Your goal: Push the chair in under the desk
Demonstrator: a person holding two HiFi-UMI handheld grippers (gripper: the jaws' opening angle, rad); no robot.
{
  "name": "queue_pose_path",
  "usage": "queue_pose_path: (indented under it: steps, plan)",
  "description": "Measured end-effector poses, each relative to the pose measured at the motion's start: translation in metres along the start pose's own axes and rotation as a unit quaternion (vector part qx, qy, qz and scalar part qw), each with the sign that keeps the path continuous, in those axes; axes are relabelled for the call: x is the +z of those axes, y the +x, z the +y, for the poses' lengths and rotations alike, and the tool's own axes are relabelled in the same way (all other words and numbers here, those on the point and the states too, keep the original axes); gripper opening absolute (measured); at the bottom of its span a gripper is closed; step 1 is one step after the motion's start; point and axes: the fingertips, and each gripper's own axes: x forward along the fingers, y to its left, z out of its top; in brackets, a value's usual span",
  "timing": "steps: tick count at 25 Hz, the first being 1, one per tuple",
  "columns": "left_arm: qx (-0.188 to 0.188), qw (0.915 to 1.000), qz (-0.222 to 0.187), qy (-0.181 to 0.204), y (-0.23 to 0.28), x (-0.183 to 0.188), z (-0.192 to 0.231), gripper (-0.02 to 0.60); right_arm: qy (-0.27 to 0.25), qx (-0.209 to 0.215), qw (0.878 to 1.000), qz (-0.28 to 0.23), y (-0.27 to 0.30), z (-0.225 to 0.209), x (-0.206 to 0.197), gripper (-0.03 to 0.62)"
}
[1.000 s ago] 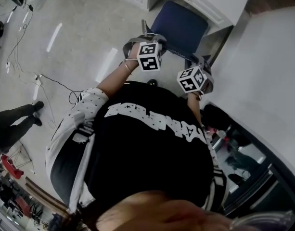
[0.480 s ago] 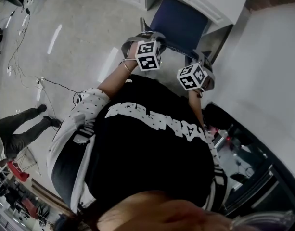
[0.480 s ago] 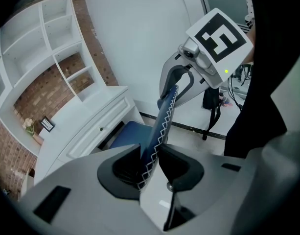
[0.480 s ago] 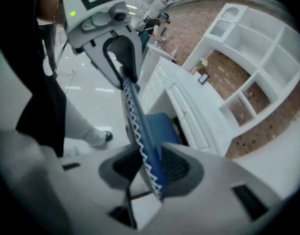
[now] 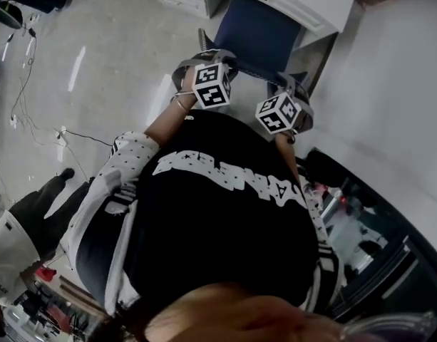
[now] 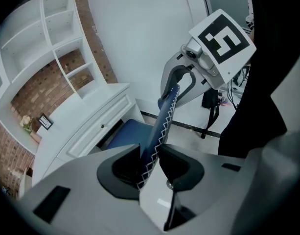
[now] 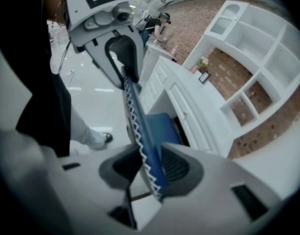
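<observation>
Two grippers are clamped on the top edge of the blue padded chair [image 5: 264,34], one toward each end of its backrest [image 5: 252,67]. In the left gripper view, the left gripper [image 6: 150,164] has its jaws pinching the backrest's thin blue edge with white zigzag stitching [image 6: 162,124], which runs up from between the jaws to the right gripper [image 6: 189,80] at the far end. The right gripper view shows the same from the other side: the right gripper [image 7: 150,173] has its jaws closed on the stitched edge [image 7: 137,126], and the left gripper [image 7: 121,48] bites the strip farther along. In neither view does a gap show between pads and backrest. Both grippers point steeply down at the chair from the person's side. The chair stands on the pale grey floor [image 5: 118,55] facing the white counter [image 5: 289,2], its seat [image 6: 121,133] partly beneath the counter's front edge, under a drawer front [image 7: 186,114], with the near part of the seat and the whole backrest out in the open. Behind the counter, a white shelf unit [image 6: 57,48] stands against a brick wall [image 6: 12,131].
</observation>
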Motion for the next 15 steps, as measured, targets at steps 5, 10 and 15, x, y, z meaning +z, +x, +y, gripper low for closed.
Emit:
queue_pose_path:
  steps: [5,10,15]
  plan:
    - [0.003,0.9999,-0.008,0.007,0.006,0.006,0.012,0.147,0.009,-0.008,1.000,0.011,0.008,-0.013,0.001,0.140]
    - [-0.001,0.9999,-0.009,0.013,0.011,0.004,0.029,0.147,0.012,-0.013,1.000,0.014,0.017,-0.024,0.010,0.138]
    - [-0.013,0.9997,-0.015,0.014,0.010,-0.001,0.037,0.147,0.017,-0.015,1.000,0.018,0.022,-0.025,0.018,0.138]
